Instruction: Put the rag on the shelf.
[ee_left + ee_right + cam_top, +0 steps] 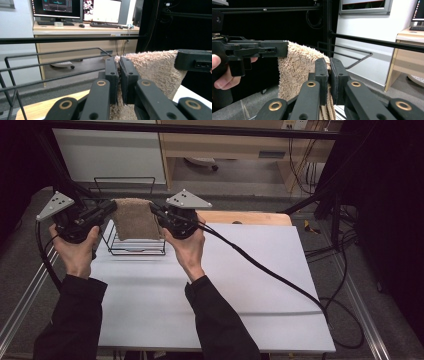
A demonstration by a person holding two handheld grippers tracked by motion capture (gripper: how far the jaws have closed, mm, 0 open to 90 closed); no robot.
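Towel held at both ends above a wire rack

High view: towel point(134, 218), tan and fuzzy, hangs between the two grippers at the far left part of the white table point(215, 290). Its upper edge runs left to right across the table, and the cloth drapes down from that edge in front of a black wire rack point(135, 247) standing on the table. The left gripper point(111, 209) meets the towel's upper left corner and the right gripper point(152, 211) its upper right corner. Each gripper is held in a hand, with dark sleeves coming in from below. A black cable point(270, 270) trails from the right gripper across the table.

Left gripper view: the two black jaws are pressed together on a fold of the towel point(155, 67), with pile showing between and below them. The towel stretches away to the right, where the right gripper point(178, 60) bites its far corner. Rack bars point(50, 65) cross on the left.

Right gripper view: the jaws are closed on the towel's point(297, 72) edge. The cloth runs off to the left, where the left gripper point(285, 50) clamps the other corner, and hangs down from that line.
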